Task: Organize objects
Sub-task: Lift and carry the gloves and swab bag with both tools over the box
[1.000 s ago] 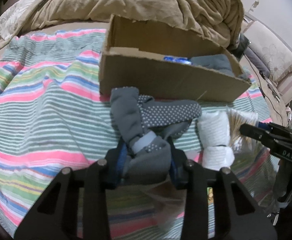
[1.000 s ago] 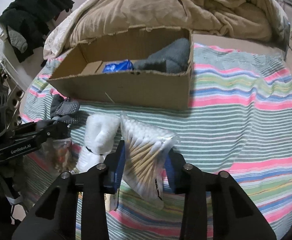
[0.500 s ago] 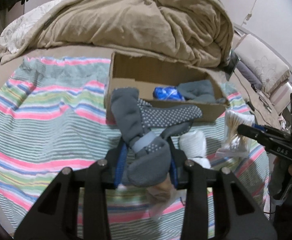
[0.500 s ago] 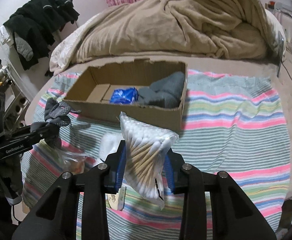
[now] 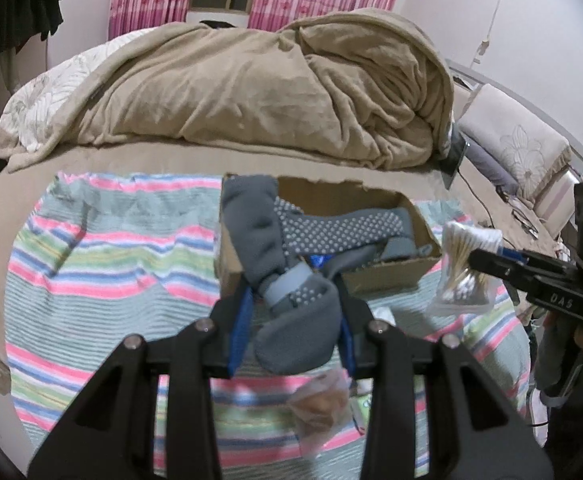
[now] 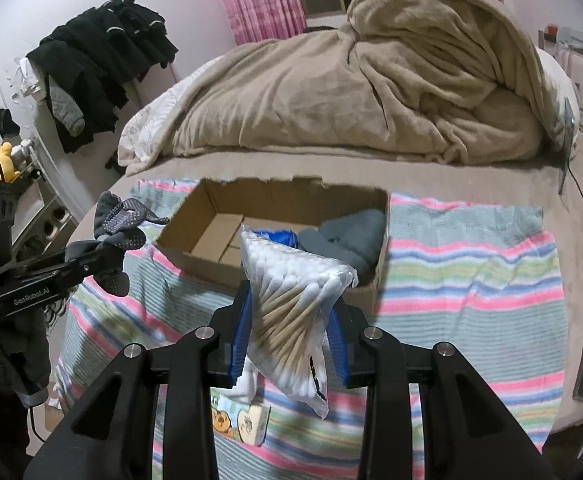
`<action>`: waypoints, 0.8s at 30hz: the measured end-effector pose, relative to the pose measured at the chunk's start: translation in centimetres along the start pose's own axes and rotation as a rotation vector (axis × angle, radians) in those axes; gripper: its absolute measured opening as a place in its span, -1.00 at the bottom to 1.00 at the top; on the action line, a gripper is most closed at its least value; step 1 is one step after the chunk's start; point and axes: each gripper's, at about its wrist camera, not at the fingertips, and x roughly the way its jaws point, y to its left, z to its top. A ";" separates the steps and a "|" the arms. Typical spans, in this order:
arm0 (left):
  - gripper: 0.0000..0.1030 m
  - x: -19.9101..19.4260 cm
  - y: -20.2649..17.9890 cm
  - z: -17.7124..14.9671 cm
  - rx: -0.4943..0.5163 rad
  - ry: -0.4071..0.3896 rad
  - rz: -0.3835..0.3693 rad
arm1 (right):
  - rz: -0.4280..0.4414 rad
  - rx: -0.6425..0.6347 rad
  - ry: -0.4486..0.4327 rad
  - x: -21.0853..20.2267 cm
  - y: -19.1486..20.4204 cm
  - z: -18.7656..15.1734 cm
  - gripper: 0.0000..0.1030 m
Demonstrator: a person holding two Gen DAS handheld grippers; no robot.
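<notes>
My left gripper [image 5: 291, 320] is shut on a grey sock with grip dots [image 5: 287, 240], held high above the striped cloth, in front of the open cardboard box [image 5: 387, 280]. It also shows at the left of the right wrist view [image 6: 119, 240]. My right gripper [image 6: 287, 332] is shut on a clear bag of cotton swabs [image 6: 291, 292], raised in front of the box [image 6: 195, 256]. The bag shows in the left wrist view [image 5: 463, 268]. Inside the box lie a blue packet [image 6: 279, 236] and grey cloth [image 6: 351, 236].
A striped cloth [image 6: 471, 280] covers the bed front. A beige blanket [image 6: 351, 100] is heaped behind the box. A clear bag [image 5: 323, 400] and a small printed packet [image 6: 239, 420] lie on the cloth below the grippers. Dark clothes [image 6: 103, 60] hang at left.
Both grippers have risen well above the bed with their loads; the box now looks smaller and lower, and its inside shows more. The white roll on the cloth is now mostly hidden.
</notes>
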 end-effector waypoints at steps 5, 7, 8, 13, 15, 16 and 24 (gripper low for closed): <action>-0.28 0.4 0.0 1.0 0.012 -0.011 0.000 | 0.009 -0.015 -0.030 0.0 0.2 1.4 -0.30; -0.28 0.7 0.0 1.4 0.017 -0.015 0.000 | 0.012 -0.019 -0.037 0.2 0.2 2.0 -0.30; -0.28 0.8 0.0 1.7 0.020 -0.017 0.000 | 0.014 -0.020 -0.040 0.3 0.1 2.2 -0.30; -0.27 1.8 0.3 2.7 0.026 -0.024 0.000 | 0.013 -0.028 -0.051 0.9 -0.1 3.1 -0.30; -0.27 2.3 0.4 3.0 0.024 -0.022 0.002 | 0.012 -0.026 -0.051 1.2 -0.2 3.6 -0.30; -0.27 2.7 0.5 3.1 0.022 -0.019 -0.001 | 0.011 -0.028 -0.052 1.3 -0.3 3.7 -0.30; -0.27 5.4 0.8 3.7 0.033 0.005 -0.001 | 0.010 -0.021 -0.042 3.4 -1.0 4.8 -0.30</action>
